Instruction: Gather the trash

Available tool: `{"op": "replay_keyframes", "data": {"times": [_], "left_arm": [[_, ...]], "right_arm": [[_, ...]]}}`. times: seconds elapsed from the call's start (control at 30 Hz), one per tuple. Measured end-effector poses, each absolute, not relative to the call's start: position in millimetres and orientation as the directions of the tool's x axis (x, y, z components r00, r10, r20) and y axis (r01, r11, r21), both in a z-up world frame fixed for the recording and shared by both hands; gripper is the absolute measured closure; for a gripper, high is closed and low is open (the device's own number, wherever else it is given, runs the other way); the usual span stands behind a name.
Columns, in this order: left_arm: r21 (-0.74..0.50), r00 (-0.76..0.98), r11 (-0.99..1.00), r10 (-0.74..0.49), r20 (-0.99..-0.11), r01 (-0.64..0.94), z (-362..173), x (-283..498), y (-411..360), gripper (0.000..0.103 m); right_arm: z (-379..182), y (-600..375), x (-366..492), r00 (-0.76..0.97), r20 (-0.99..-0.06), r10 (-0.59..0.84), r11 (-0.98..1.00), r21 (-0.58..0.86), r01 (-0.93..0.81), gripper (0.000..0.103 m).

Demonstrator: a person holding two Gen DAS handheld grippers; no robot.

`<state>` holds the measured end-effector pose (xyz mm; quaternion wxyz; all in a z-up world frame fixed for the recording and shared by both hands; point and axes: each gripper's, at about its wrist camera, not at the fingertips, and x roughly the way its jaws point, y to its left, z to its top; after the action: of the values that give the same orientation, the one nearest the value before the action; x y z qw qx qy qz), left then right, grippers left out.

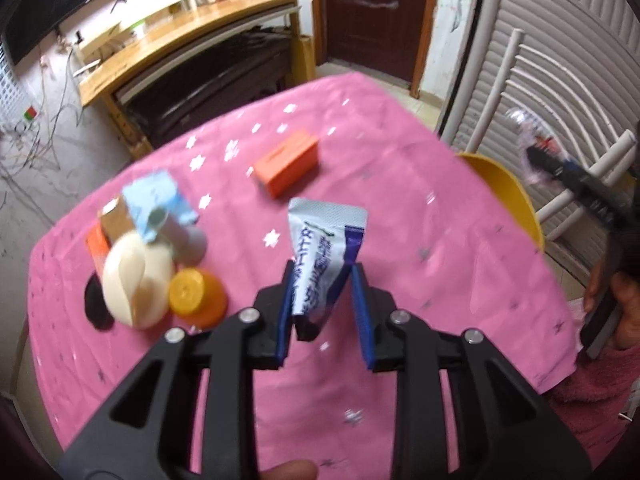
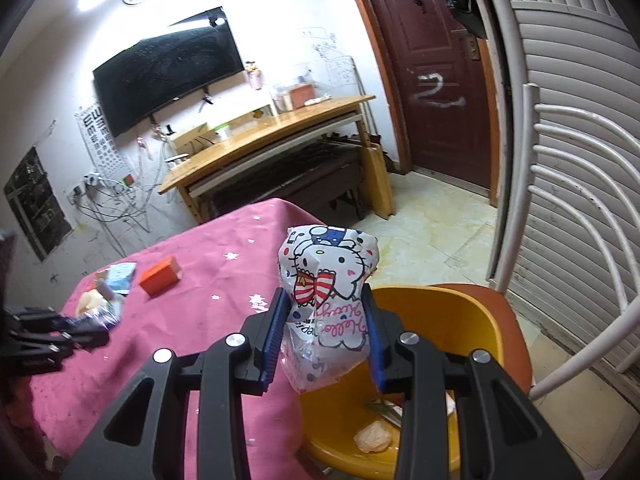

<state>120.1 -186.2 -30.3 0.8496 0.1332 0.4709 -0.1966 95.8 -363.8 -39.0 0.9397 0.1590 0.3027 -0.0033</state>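
My left gripper [image 1: 322, 280] is shut on a silver and blue foil sachet [image 1: 326, 240] and holds it above the pink table [image 1: 440, 240]. My right gripper [image 2: 326, 312] is shut on a crumpled Hello Kitty plastic wrapper [image 2: 328, 280], held over the yellow bin [image 2: 452, 320] beside the table. The bin holds some scraps, among them a crumpled white piece [image 2: 372, 436]. On the table lie an orange box [image 1: 290, 162] and a pile at the left: a light blue carton [image 1: 160, 204], a cream round object [image 1: 136, 280], an orange cap [image 1: 196, 296], a grey tube [image 1: 188, 240].
The yellow bin's rim [image 1: 504, 192] shows at the table's right edge. A white slatted chair [image 2: 572, 184] stands behind the bin. A wooden desk [image 2: 272, 136] and a brown door [image 2: 436, 72] are at the back. The right gripper appears at the right of the left wrist view [image 1: 560, 164].
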Motion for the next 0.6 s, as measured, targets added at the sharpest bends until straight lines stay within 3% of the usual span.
{"op": "replay_keyframes", "data": {"times": [0.27, 0.6], "left_arm": [[0.020, 0.476, 0.835, -0.293, -0.830, 0.549, -4, 121, -239, 0.078], [-0.080, 0.374, 0.776, -0.388, -0.843, 0.625, -8, 133, -308, 0.078]], "right_arm": [[-62, -376, 103, 0.772, -0.635, -0.007, 0.946, 0.246, 0.210, 0.071], [-68, -395, 98, 0.772, -0.632, -0.073, 0.917, 0.262, 0.301, 0.043]]}}
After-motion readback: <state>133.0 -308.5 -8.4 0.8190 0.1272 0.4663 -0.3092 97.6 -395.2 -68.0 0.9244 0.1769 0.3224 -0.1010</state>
